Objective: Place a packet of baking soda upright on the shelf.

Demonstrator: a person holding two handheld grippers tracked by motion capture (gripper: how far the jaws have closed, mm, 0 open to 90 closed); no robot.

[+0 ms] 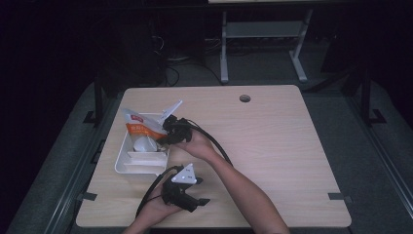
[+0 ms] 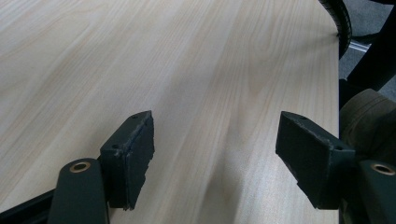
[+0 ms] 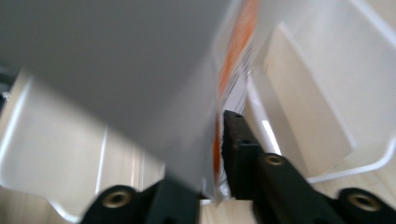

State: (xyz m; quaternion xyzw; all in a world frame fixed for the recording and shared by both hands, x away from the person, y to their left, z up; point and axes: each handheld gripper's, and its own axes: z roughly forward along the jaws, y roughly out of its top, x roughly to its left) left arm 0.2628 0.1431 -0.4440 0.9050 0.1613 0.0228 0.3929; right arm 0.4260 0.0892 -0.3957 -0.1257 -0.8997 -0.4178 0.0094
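Your right claw is clamped on the pouch, which stands tilted in the far end of the white tray at the table's left. Your left claw sits near the table's near edge, jaws wide, holding nothing.

My right claw at the tray's near-right edge, snack pouch between its jaws and over the tray, white cup in the tray just left, my left claw nearer me on the bare table
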